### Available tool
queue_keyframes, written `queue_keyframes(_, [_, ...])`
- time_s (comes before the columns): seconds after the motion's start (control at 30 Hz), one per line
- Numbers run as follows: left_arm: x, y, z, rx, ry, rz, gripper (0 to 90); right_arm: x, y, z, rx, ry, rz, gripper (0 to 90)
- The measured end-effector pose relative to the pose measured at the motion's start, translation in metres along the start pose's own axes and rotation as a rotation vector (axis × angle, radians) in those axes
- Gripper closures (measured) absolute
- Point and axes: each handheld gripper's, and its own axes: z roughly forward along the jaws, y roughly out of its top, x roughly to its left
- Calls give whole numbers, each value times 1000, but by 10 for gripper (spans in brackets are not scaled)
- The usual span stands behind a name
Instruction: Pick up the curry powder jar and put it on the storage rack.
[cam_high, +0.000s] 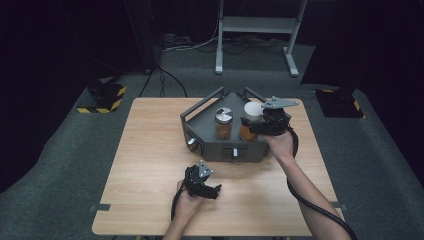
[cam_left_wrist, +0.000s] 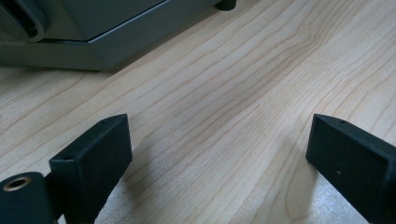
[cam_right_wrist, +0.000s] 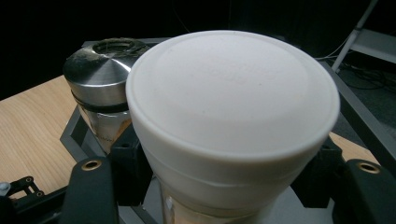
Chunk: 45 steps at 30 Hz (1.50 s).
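Clamping the white-lidded jar (cam_right_wrist: 232, 126) in the grey tray (cam_high: 200, 131), the right gripper (cam_high: 264, 122) seems ready to lift it straight up, while the left gripper (cam_left_wrist: 219, 154) rests gaping, empty, on the table (cam_high: 150, 150).

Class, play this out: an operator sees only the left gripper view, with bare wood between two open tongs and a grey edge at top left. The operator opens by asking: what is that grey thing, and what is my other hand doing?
Observer: The grey thing is a tray with raised rails, standing on the table.
Operator: Anything in it?
Observer: Two jars. One has a silver lid, the other a white lid; both hold something orange-brown.
Operator: And my right tongs?
Observer: The right tongs are shut on the white-lidded jar, just below its lid, with a jaw on either side.
Operator: My left ones?
Observer: The left tongs are open near the table's front, apart from the tray.
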Motion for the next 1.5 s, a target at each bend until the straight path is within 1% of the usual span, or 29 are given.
queue_keyframes(0.33, [0, 0, 0, 0, 0, 0, 70, -1, 1, 0, 4, 3, 0, 346])
queue_keyframes(0.53, [0, 0, 0, 0, 0, 0, 70, -1, 2, 0, 10, 4, 10, 339])
queue_keyframes(0.73, [0, 0, 0, -1, 0, -2, 70, 1, 2, 0, 10, -4, 14, 329])
queue_keyframes(0.83, [0, 0, 0, -1, 0, -1, 70, 3, 3, 0, 7, -7, 7, 284])
queue_keyframes(1.03, [0, 0, 0, 0, 1, 2, 70, 5, 6, 2, 23, -7, 6, 183])
queue_keyframes(1.13, [0, 0, 0, 0, 1, 1, 70, 7, 4, 1, 25, -23, 14, 142])
queue_keyframes(1.4, [0, 0, 0, -1, 1, 0, 70, 6, -2, -3, 23, -21, 23, 113])
queue_keyframes(1.5, [0, 0, 0, -1, 1, 0, 70, 5, -4, -5, 20, -18, 19, 109])
